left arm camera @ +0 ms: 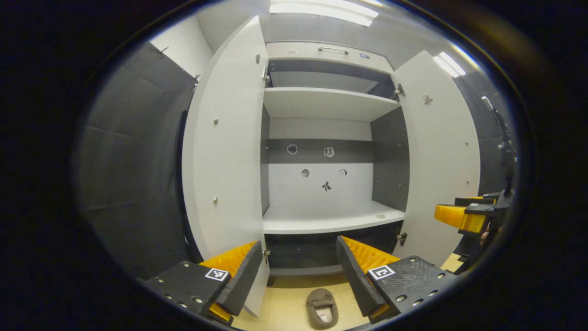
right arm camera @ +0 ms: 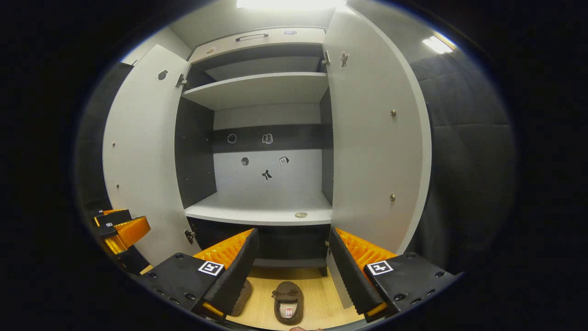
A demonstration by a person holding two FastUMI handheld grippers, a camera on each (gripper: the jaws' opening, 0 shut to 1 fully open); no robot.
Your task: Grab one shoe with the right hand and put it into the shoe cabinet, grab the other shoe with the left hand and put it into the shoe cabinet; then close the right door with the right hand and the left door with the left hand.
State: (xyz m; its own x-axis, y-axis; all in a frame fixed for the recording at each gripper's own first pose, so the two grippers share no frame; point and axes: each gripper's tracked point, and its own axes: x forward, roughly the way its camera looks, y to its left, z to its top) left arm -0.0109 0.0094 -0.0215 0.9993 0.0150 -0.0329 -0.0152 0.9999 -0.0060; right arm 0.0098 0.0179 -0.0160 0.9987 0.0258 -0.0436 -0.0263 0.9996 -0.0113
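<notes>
Two shoes on the floor, both cabinet doors open.
Our left tongs (left arm camera: 298,271) and right tongs (right arm camera: 291,264) gape wide, holding nothing; one brown shoe (right arm camera: 288,302) lies below the shoe cabinet (right arm camera: 259,209), the other shoe (right arm camera: 242,296) just left. We should drop the right tongs straight down over its rim.

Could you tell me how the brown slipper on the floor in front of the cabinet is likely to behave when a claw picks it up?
The brown slipper looks soft and fuzzy, so it will probably flex or sag rather than stay stiff. It appears low and flat on the wooden floor, so tipping or rolling seems unlikely. Its plush surface should grip the ribbed pads fairly well.
</notes>
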